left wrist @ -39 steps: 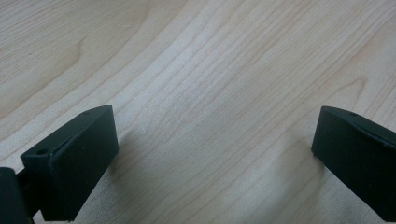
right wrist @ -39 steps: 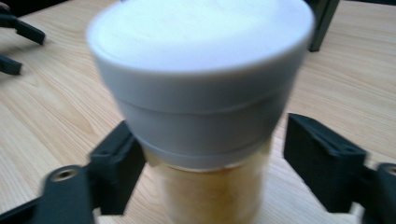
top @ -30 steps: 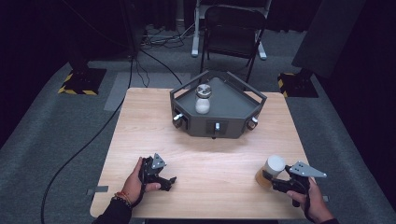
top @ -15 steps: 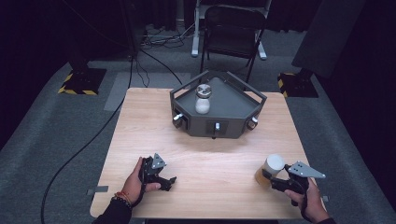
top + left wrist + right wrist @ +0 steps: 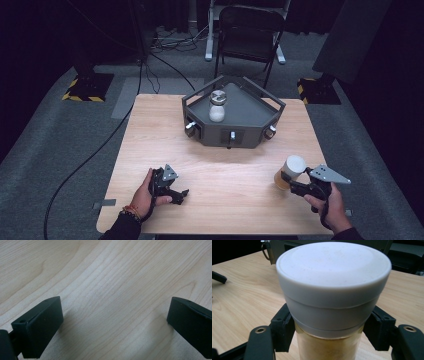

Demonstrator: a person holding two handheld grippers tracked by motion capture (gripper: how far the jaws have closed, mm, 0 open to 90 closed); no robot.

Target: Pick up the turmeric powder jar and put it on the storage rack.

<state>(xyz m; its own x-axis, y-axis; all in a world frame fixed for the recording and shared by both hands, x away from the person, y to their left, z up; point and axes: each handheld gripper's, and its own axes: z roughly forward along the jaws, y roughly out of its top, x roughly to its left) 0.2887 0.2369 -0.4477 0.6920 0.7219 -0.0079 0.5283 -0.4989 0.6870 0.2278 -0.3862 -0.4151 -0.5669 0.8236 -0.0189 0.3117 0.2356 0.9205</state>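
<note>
Right gripper view shows the right gripper (image 5: 329, 340) clamped on a white-capped jar of yellowish powder (image 5: 332, 290) at the wooden table's (image 5: 150, 130) near right corner, while the left gripper (image 5: 115, 322), its jaws spread wide apart, rests low over bare wood.

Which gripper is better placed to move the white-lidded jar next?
Right. The right gripper already clamps the white-lidded jar below its lid, while the left gripper rests open on the table.
</note>
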